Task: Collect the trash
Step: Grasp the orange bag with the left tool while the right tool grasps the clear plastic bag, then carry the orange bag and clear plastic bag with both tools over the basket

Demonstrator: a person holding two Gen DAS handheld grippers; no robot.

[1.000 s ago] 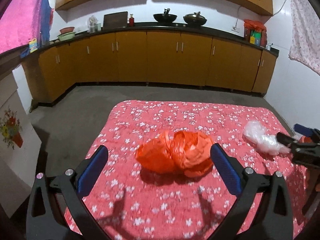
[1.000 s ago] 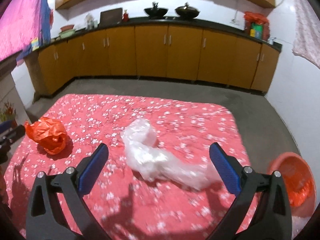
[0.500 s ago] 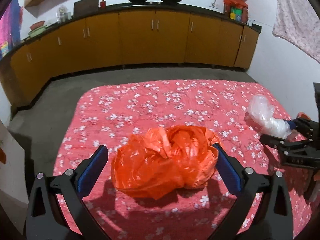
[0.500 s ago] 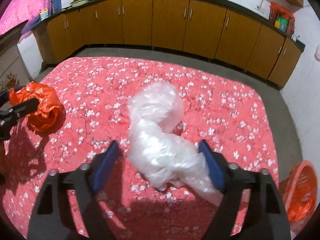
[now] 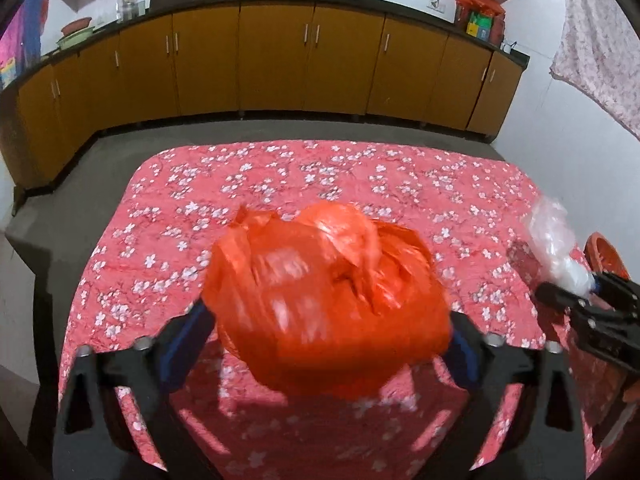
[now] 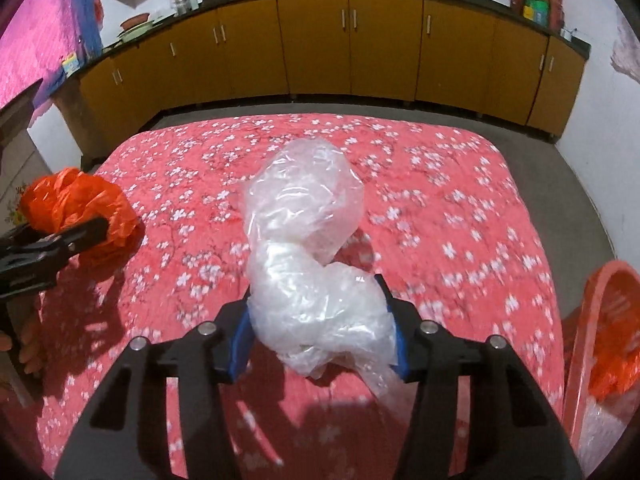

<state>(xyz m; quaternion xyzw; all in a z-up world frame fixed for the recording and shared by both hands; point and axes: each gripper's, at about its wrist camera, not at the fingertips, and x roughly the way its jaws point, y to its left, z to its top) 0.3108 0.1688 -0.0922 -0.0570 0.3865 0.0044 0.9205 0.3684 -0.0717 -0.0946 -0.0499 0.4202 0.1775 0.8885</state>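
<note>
A crumpled orange plastic bag [image 5: 324, 300] fills the space between the blue pads of my left gripper [image 5: 328, 340], which is shut on it and holds it just above the red floral tablecloth [image 5: 320, 176]. The orange bag also shows at the left of the right wrist view [image 6: 76, 208]. A crumpled clear plastic bag [image 6: 308, 248] lies in my right gripper [image 6: 320, 332], whose pads are shut on its near end. The clear bag shows at the right edge of the left wrist view [image 5: 556, 240].
An orange-red bin [image 6: 600, 340] with orange plastic in it stands on the floor right of the table. Brown kitchen cabinets [image 5: 280, 64] line the far wall beyond a strip of grey floor. A hand [image 6: 24, 348] shows at the left edge.
Both grippers moved forward around their bags and closed on them. The orange bag has risen off the cloth and is blurred with motion. The clear bag is squeezed at its near end.
</note>
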